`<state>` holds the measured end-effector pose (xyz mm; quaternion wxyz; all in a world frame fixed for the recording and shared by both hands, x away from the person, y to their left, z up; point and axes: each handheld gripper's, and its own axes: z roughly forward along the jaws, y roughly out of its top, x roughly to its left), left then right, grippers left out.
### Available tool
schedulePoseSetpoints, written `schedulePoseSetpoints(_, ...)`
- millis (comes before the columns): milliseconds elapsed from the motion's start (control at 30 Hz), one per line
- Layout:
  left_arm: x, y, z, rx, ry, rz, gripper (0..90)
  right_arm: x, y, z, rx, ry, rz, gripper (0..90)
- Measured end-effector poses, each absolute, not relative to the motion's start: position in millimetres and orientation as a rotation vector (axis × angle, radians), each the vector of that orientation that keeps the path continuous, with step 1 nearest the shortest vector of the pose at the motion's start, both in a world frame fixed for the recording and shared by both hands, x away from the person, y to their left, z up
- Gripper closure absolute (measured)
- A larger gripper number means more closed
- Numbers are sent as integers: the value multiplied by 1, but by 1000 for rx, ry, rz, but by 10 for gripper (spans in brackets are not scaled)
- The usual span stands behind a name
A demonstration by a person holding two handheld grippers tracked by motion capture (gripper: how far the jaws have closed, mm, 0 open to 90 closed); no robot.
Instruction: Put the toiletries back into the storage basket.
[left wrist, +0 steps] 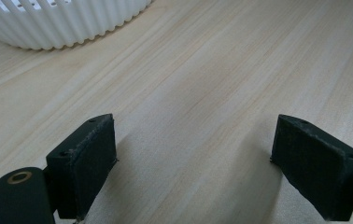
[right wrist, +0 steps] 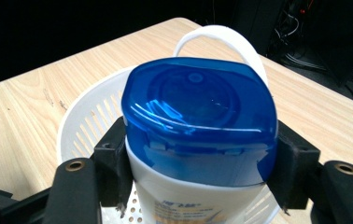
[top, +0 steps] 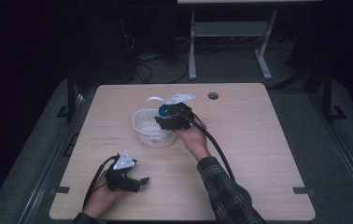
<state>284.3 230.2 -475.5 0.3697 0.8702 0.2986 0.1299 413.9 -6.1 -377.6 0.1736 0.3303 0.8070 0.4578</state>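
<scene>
Right tool (right wrist: 198, 172) clamped on bottle (right wrist: 188, 186), blue cap facing camera, over basket (right wrist: 83, 121)

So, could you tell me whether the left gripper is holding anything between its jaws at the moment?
No, the left gripper has its jaws standing wide apart, with bare table between them.

White bottle (right wrist: 188, 186) with shut blue cap, gripped above white slotted basket (right wrist: 86, 121) on table

Right gripper (top: 165, 113) with blue-capped bottle (top: 163, 110) over basket (top: 143, 127)
</scene>
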Motion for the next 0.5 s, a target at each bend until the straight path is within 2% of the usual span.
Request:
schedulePoseSetpoints(300, 284, 230, -475, 2233, 766, 333, 129, 413, -5, -380, 922, 2289, 1304, 332)
schedulePoseSetpoints(500, 285, 230, -475, 2234, 763, 333, 129, 413, -8, -373, 921, 2284, 1320, 161)
